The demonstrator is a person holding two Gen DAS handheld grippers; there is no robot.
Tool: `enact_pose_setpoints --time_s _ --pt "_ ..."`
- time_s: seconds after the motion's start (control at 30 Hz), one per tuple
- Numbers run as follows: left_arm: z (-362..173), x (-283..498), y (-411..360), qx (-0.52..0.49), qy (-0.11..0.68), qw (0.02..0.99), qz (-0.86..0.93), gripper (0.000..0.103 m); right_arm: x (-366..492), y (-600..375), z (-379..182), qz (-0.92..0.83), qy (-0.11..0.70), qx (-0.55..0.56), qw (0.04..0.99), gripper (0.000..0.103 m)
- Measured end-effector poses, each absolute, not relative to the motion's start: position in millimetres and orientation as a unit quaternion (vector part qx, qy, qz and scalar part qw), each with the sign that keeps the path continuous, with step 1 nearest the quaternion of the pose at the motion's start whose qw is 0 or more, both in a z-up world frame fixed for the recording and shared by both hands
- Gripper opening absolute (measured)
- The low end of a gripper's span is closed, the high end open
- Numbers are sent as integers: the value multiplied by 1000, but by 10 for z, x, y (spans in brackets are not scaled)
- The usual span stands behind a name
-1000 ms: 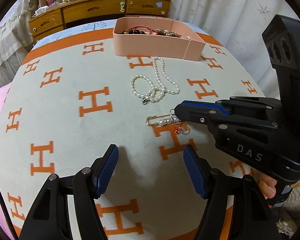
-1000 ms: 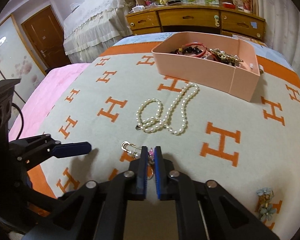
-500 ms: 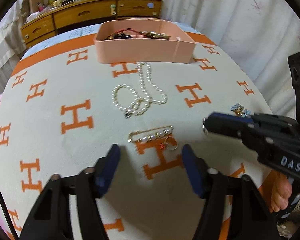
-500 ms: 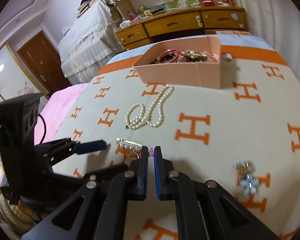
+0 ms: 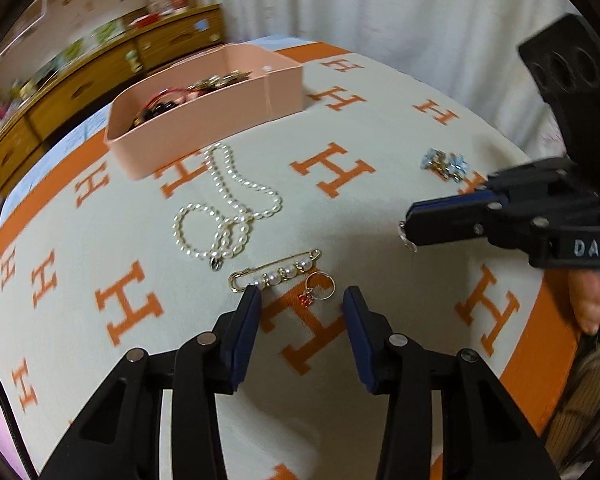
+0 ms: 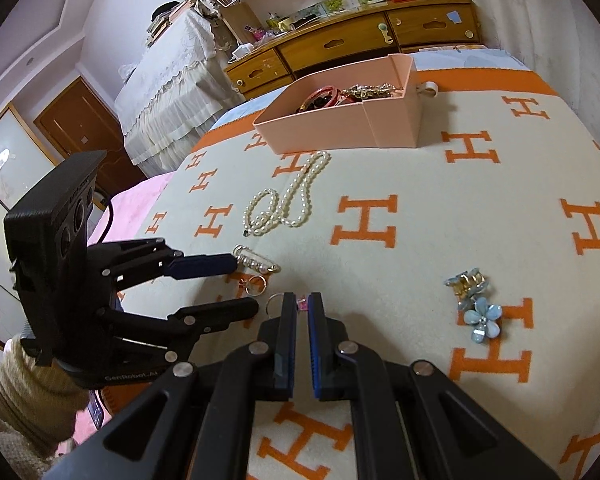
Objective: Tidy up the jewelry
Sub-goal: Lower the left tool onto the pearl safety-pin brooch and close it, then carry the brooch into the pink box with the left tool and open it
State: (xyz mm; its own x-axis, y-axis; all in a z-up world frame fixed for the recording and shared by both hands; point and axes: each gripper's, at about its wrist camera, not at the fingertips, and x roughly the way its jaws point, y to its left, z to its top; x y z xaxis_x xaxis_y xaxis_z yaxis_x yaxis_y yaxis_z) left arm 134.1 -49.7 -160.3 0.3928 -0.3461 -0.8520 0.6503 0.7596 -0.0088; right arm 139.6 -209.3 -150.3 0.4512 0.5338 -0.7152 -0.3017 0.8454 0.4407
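Right tongs clench a small ring; spread left tongs flank a gold ring.

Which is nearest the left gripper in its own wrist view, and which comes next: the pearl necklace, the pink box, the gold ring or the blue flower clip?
From the left gripper, open and low over the blanket:
1. Gold ring, just ahead between the jaws.
2. Pearl necklace, ahead and slightly left.
3. Blue flower clip, far right, and pink box, back left: too close to call.
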Motion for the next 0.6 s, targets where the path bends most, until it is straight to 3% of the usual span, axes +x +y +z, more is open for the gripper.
enact_pose_setpoints --time_s 0.17,0.23,0.33,0.6 --pt "-1595 1378 -472 187 447 805 -342 27 1415 -2116 -1543 245 466 130 840 6" --pt "-1593 1382 -472 192 444 802 -349 14 1424 -2123 -1547 243 467 131 840 6" --pt "-1589 1375 -477 187 445 801 -355 8 1428 -2118 -1539 242 466 130 841 6" --pt "-1550 1347 -432 150 447 817 -333 6 1383 -2056 -1444 244 458 122 846 6"
